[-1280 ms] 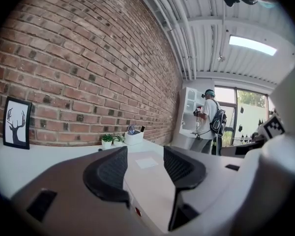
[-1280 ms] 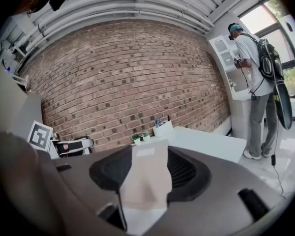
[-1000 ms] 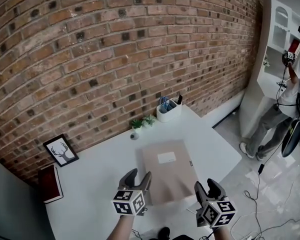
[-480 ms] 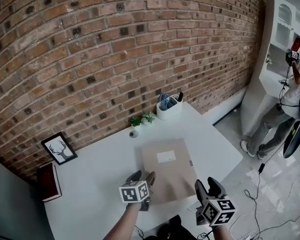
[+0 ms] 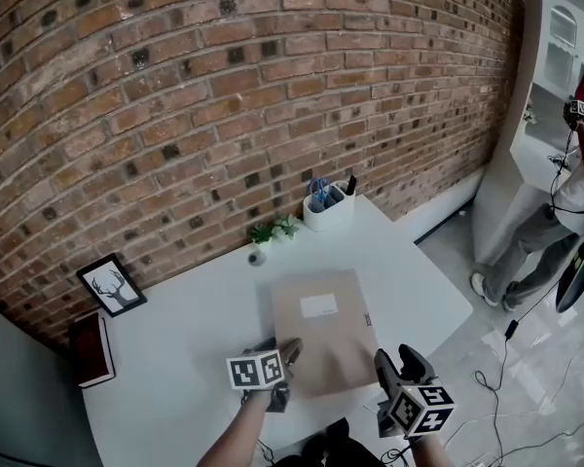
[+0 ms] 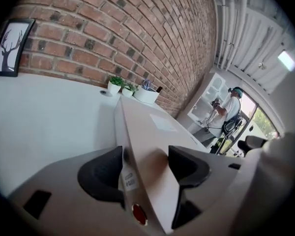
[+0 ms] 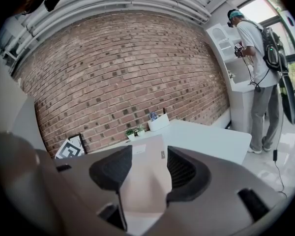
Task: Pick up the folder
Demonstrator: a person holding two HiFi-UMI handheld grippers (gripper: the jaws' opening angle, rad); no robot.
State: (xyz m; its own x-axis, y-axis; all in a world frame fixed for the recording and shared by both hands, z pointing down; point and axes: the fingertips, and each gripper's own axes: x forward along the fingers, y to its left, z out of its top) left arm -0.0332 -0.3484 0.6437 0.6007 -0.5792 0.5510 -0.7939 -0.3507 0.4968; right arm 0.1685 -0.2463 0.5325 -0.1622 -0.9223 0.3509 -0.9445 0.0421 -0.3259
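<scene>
A flat beige folder (image 5: pixel 319 331) with a white label lies on the white table (image 5: pixel 185 329). In the head view, my left gripper (image 5: pixel 280 356) is low at the folder's near-left corner. In the left gripper view, that corner and the spine (image 6: pixel 137 151) lie between the jaws of the left gripper (image 6: pixel 145 161), which are opening; the pads do not press on it. My right gripper (image 5: pixel 397 361) hangs just off the folder's near-right corner. The right gripper (image 7: pixel 145 168) stands open, and the folder (image 7: pixel 147 173) shows past its jaws.
A white pen holder (image 5: pixel 328 205), small potted plants (image 5: pixel 275 230) and a framed deer picture (image 5: pixel 110 285) stand along the brick wall. A red book (image 5: pixel 90 346) lies at the table's left end. A person (image 5: pixel 565 202) stands by white shelves at the right; cables lie on the floor.
My left gripper has dropped toward the table and rolled, coming down at the folder's near-left corner. The right gripper has shifted slightly.
</scene>
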